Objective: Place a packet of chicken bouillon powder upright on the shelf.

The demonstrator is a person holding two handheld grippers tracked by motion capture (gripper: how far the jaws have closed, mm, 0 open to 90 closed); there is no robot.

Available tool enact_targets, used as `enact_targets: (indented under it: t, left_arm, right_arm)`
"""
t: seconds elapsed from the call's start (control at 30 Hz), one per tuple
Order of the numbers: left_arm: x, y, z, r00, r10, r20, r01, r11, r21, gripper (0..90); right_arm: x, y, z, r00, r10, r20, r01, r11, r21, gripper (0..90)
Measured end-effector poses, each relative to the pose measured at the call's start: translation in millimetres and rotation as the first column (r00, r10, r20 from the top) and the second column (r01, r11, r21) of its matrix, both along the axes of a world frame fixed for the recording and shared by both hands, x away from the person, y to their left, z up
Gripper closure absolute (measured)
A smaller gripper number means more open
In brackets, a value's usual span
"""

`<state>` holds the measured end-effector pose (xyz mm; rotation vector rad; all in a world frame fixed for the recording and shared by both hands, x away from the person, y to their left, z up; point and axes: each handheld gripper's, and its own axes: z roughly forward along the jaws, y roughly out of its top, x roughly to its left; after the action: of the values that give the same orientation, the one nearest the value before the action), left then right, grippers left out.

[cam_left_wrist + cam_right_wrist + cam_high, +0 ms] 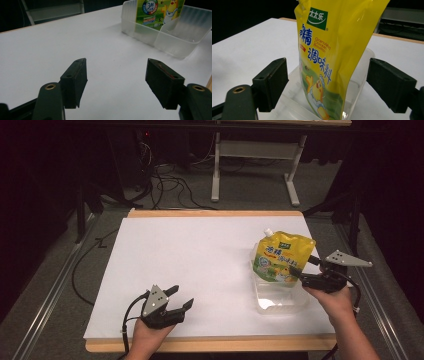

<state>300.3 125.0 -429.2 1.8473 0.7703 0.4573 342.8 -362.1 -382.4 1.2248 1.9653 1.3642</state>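
Observation:
A yellow spouted pouch of chicken bouillon (282, 255) stands upright in a clear plastic container (280, 302) at the right of the white table. In the right gripper view the pouch (332, 50) rises between the jaws of my right gripper (330, 80), with a gap on each side, so the pads do not press it. That gripper (304, 269) is open and reaches in from the right. My left gripper (181, 296) hovers open near the front left with nothing between its jaws. The left gripper view has the open gripper (117, 75), the container (175, 42) and the pouch (160, 12) farther off.
The white sheet (200, 260) covers a wooden board whose edge (210, 343) runs along the front. Beyond the table, cables (165, 185) lie on the grey floor by a white desk frame (216, 170). Metal rails run down both sides.

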Motion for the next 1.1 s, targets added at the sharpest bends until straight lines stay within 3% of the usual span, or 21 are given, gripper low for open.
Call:
enact_targets:
  t: [0.33, 0.57, 0.83, 1.1]
  left_arm:
    - [-0.5, -1.6, -0.2, 1.0000, -0.006, -0.002, 0.006, 1.0000, -0.003, 34.2]
    - [-2.0, -3.3, 0.7, 0.9998, -0.020, -0.004, 0.020, 0.9998, -0.007, 34.2]
    - [-4.3, -5.4, 1.8, 0.9993, -0.037, -0.002, 0.037, 0.9993, -0.007, 34.2]
    - [-4.0, -6.0, 0.8, 0.9985, -0.054, -0.005, 0.054, 0.9985, -0.004, 34.1]
  right_arm:
    - [-23.3, -5.2, 4.7, 0.9995, -0.021, 0.023, 0.022, 1.000, -0.008, 16.8]
    - [-45.3, 1.7, 10.4, 0.9983, -0.002, 0.058, 0.002, 1.000, -0.009, 16.8]
    - [-59.1, 52.6, 14.1, 0.9883, 0.126, 0.086, -0.124, 0.992, -0.027, 16.7]
    - [-51.3, 116.6, 1.9, 0.9717, 0.228, 0.063, -0.228, 0.974, -0.011, 16.8]
